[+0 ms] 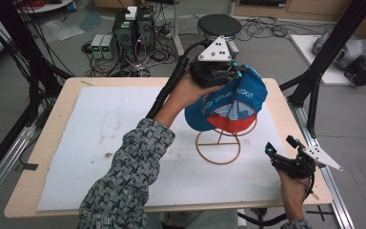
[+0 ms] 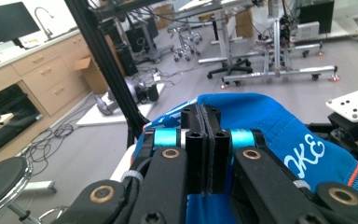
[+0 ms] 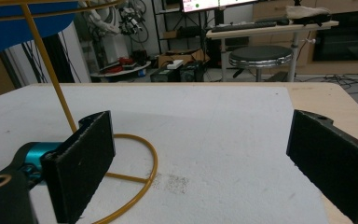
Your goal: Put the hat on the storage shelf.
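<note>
White padding (image 1: 100,138) covers most of the wooden table (image 1: 52,119), and cables, power boxes and a round black stool (image 1: 219,24) crowd the grey floor beyond its far edge. Toward the table's right half stands a yellow wire stand (image 1: 218,148), its ring base flat on the padding. A blue cap (image 1: 228,98) with a red underside to its brim and white lettering sits tilted over the top of that stand. The left gripper (image 1: 236,70) is at the cap's far upper edge; in the left gripper view its jaws are pressed together with the blue fabric (image 2: 261,116) around them, apparently pinching the cap. The right gripper (image 1: 279,150) hangs right of the stand near the table's right edge, jaws spread wide apart, holding nothing, the stand's ring base (image 3: 140,182) just beside its left jaw.
</note>
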